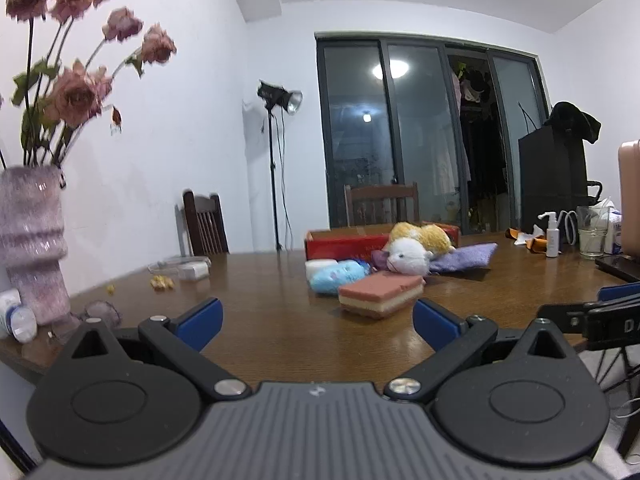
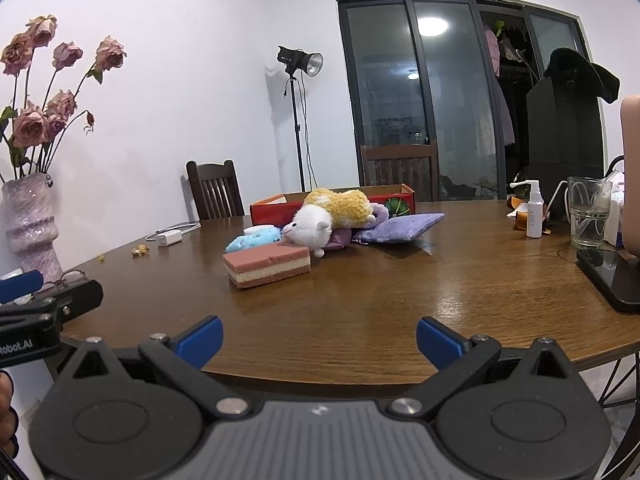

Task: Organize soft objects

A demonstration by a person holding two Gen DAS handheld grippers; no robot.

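A pile of soft things lies mid-table in front of a red box [image 1: 344, 242] [image 2: 276, 210]. Nearest is a pink and cream layered sponge [image 1: 380, 294] [image 2: 267, 266]. Behind it are a light blue plush [image 1: 338, 276] [image 2: 252, 240], a white and yellow plush animal [image 1: 408, 258] [image 2: 328, 214] and a purple pillow [image 1: 466, 258] [image 2: 400, 228]. My left gripper [image 1: 318, 322] is open near the front edge, short of the sponge, nothing between its blue pads. My right gripper [image 2: 319, 340] is open too, over the table's front edge, and holds nothing.
A purple vase [image 1: 32, 248] [image 2: 30, 224] of dried roses stands at the left edge beside glasses [image 2: 70, 278]. A charger [image 2: 168, 237], a glass [image 2: 588, 214], a pump bottle [image 2: 534, 210] and a phone [image 2: 612, 278] sit on the wooden table [image 2: 400, 300]. Chairs stand behind.
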